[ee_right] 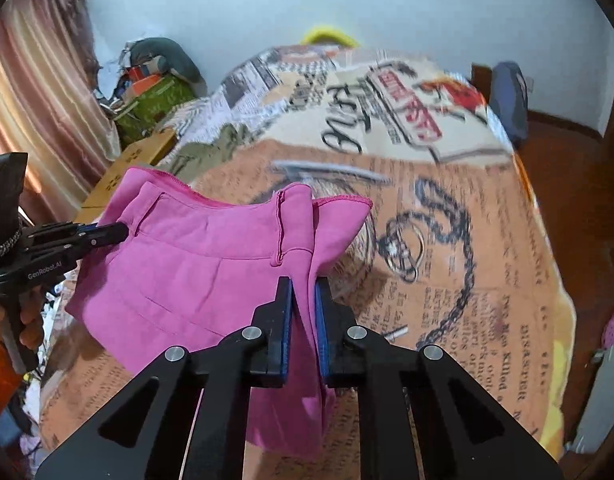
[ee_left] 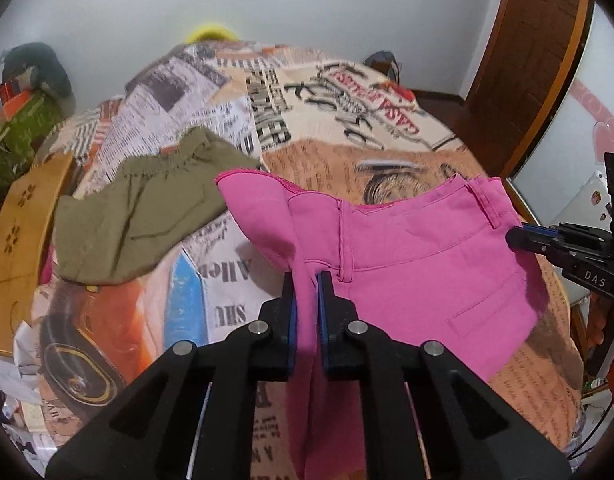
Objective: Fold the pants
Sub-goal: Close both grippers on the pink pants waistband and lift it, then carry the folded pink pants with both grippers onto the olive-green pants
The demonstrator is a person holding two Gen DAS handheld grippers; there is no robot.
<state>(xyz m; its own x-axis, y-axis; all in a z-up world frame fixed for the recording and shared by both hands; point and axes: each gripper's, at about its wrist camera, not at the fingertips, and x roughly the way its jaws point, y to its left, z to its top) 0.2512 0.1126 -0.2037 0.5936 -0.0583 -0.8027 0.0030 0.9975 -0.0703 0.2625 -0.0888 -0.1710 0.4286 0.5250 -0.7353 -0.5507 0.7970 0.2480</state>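
Pink pants [ee_left: 419, 264] hang in the air above the bed, held at the waistband by both grippers. My left gripper [ee_left: 307, 280] is shut on one end of the waistband, with pink cloth pinched between its blue pads. My right gripper [ee_right: 303, 284] is shut on the other end of the pink pants [ee_right: 195, 264]. The right gripper shows at the right edge of the left wrist view [ee_left: 519, 238]; the left gripper shows at the left of the right wrist view [ee_right: 115, 234]. The legs hang below, partly hidden by the grippers.
The bed carries a newspaper-print cover [ee_left: 347, 120], also in the right wrist view [ee_right: 467, 240]. Olive-green pants [ee_left: 139, 216] lie on it at the far left. A wooden board [ee_left: 23, 248] and clutter [ee_left: 23, 120] stand left; a wooden door [ee_left: 539, 60] stands right.
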